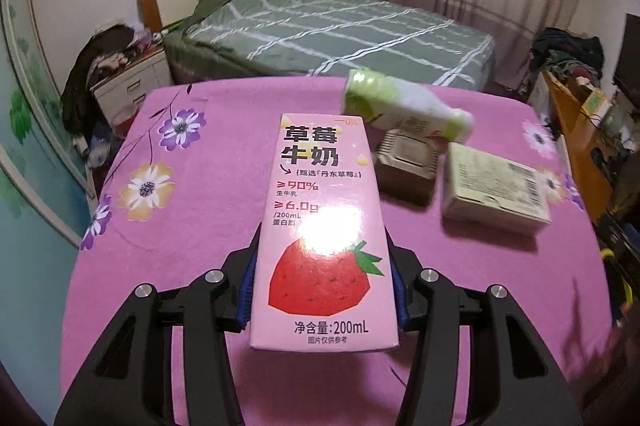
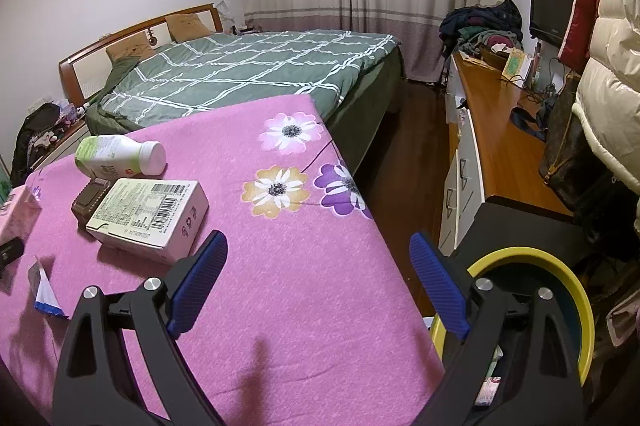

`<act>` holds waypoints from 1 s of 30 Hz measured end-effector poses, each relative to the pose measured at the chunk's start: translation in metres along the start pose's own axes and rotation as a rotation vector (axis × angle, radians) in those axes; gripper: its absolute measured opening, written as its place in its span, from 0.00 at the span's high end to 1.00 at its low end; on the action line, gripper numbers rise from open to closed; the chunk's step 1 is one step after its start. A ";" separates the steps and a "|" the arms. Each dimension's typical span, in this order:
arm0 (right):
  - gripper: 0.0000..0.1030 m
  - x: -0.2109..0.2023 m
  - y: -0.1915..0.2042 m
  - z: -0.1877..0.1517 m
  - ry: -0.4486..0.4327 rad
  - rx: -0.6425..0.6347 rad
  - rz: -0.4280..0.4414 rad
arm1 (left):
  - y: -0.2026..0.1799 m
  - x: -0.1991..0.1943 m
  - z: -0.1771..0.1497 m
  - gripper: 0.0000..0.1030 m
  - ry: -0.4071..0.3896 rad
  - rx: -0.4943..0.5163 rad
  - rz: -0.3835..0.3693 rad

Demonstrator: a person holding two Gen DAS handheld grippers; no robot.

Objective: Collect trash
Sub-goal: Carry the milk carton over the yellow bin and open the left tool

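The left gripper (image 1: 322, 290) is clamped on a pink strawberry milk carton (image 1: 320, 222). Its blue pads (image 1: 246, 286) press on both sides of the carton, which is lifted above the pink flowered tablecloth (image 1: 192, 226).

Past the carton, a green and white bottle (image 1: 400, 105) lies on its side. Just in front of the bottle sits a small brown tray (image 1: 404, 165), touching it. A pale cardboard box (image 1: 494, 187) lies beside the tray, with one corner resting on it.

The right gripper (image 2: 316, 282) has its fingers far apart with nothing between them. It hangs over the tablecloth edge. A bin with a yellow rim (image 2: 568, 290) stands on the floor by that edge, with some trash inside. A small white and blue scrap (image 2: 46, 292) lies on the cloth near the box.
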State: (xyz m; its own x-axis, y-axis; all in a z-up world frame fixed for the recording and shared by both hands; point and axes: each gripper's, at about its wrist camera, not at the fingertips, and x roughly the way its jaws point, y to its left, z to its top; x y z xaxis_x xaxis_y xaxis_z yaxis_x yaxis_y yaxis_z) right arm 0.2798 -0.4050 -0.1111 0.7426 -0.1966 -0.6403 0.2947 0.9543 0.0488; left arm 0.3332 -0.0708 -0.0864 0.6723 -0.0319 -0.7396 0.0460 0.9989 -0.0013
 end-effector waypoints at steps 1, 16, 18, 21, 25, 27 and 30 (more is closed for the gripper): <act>0.15 -0.001 -0.001 0.000 -0.003 0.004 0.002 | -0.002 -0.006 -0.002 0.51 -0.004 0.006 -0.009; 0.15 -0.082 -0.111 -0.039 -0.016 0.028 -0.087 | -0.174 -0.072 -0.050 0.51 -0.023 0.265 -0.293; 0.15 -0.096 -0.140 -0.051 -0.015 0.050 -0.131 | -0.210 -0.077 -0.057 0.51 -0.015 0.311 -0.337; 0.15 -0.111 -0.173 -0.065 -0.010 0.086 -0.175 | -0.262 -0.082 -0.068 0.51 -0.003 0.383 -0.390; 0.15 -0.129 -0.215 -0.087 0.004 0.145 -0.218 | -0.324 -0.085 -0.084 0.51 0.017 0.477 -0.440; 0.15 -0.134 -0.228 -0.095 0.006 0.168 -0.227 | -0.353 -0.083 -0.091 0.51 0.032 0.516 -0.462; 0.15 -0.141 -0.245 -0.105 0.009 0.198 -0.248 | -0.387 -0.081 -0.100 0.51 0.056 0.550 -0.485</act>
State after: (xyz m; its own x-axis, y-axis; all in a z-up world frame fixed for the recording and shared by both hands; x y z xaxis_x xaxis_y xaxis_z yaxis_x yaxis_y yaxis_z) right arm 0.0396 -0.5876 -0.1138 0.6283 -0.4146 -0.6583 0.5779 0.8152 0.0381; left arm 0.1869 -0.4520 -0.0935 0.4440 -0.4500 -0.7748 0.7026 0.7115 -0.0105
